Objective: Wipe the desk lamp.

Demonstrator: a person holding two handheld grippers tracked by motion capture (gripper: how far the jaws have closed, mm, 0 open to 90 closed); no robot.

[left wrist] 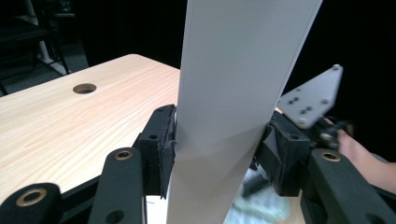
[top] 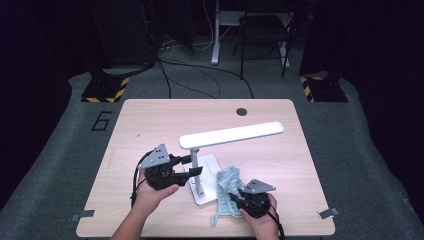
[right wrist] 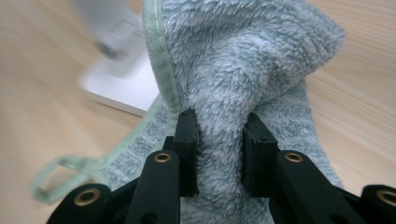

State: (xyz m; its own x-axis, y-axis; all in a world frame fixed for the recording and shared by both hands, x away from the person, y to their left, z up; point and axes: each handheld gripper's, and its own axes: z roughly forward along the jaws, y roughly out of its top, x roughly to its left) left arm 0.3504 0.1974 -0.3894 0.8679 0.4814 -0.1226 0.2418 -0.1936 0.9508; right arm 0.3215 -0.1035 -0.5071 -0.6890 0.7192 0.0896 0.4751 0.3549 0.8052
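Pinching fluffy pale-green towel (right wrist: 243, 60) in right jaws, left jaws clamping flat white lamp post (left wrist: 224, 102)

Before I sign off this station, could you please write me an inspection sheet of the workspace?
Surface: light wooden table, round cable hole near far edge.
Job's things: white desk lamp standing on its flat base; fluffy pale-green towel bunched beside the base.
Clutter: nothing seen.
Grippers: left gripper clamps the lamp's upright post; right gripper pinches a towel fold.
Cables: black cables on the floor beyond the table.
Surroundings: grey carpet, dark chair, hazard-striped stand bases.
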